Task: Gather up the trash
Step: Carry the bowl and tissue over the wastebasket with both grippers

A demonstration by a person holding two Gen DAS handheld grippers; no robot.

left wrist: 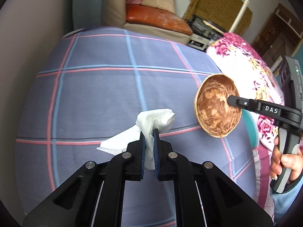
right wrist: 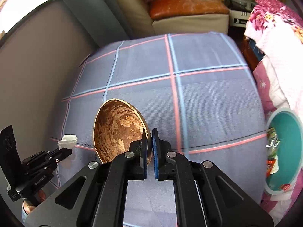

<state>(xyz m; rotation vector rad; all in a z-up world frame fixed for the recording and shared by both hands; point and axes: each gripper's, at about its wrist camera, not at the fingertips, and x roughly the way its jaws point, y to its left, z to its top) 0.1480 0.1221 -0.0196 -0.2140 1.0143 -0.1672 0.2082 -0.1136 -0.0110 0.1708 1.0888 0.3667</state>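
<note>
My left gripper (left wrist: 149,132) is shut on a crumpled white tissue (left wrist: 151,121) and holds it over the blue plaid bed cover (left wrist: 98,94). My right gripper (right wrist: 150,132) is shut on the rim of a brown half coconut shell (right wrist: 117,130), tilted on its side above the cover. In the left wrist view the shell (left wrist: 215,107) hangs at the right from the right gripper (left wrist: 233,100). In the right wrist view the left gripper (right wrist: 65,152) with the tissue (right wrist: 68,141) is at the lower left. A teal bin (right wrist: 286,147) holding wrappers stands at the right edge.
A floral pink blanket (left wrist: 244,64) lies along the bed's right side. A beige sofa with an orange cushion (left wrist: 157,17) stands beyond the bed's far edge. A grey wall (right wrist: 37,71) runs along the left side.
</note>
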